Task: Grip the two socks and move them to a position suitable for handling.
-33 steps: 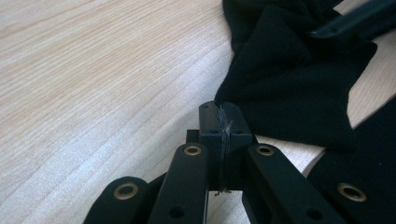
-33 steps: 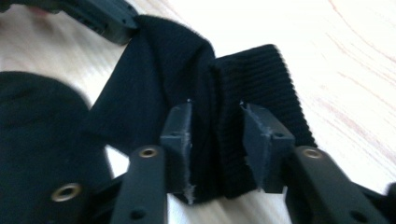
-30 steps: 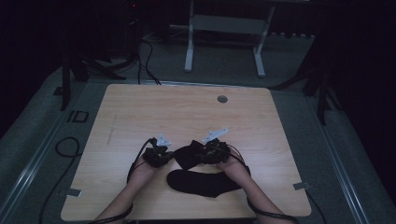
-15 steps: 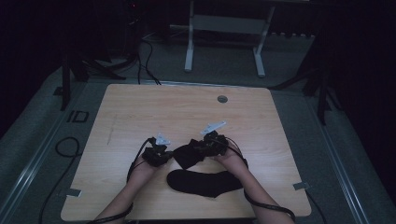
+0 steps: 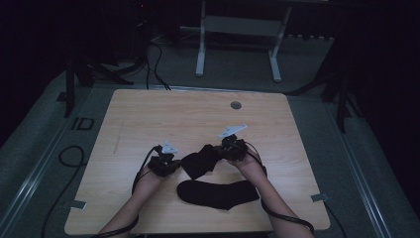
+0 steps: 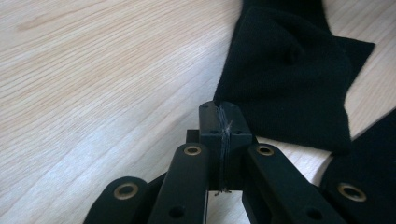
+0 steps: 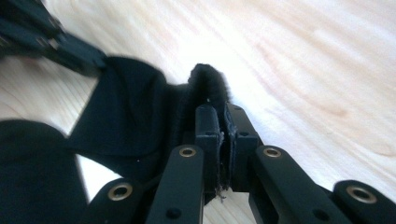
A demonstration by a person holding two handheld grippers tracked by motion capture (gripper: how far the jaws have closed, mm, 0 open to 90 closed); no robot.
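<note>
Your room: dark, grey floor (image 5: 44, 144), white frame (image 5: 237, 34) behind. Your desk (image 5: 163, 116): pale wood. Flat sock (image 5: 218, 193) nearest you; folded sock (image 5: 200, 161) beyond it. Your right tongs (image 7: 218, 123) have just closed on its edge; your left tongs (image 6: 220, 122) are clamped together just beside it.

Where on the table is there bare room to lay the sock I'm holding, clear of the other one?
The far half of the table is bare up to the round grommet; the near-left corner too. It is crowded near the middle: the held sock hangs between the left gripper and right gripper, above the flat sock.
</note>
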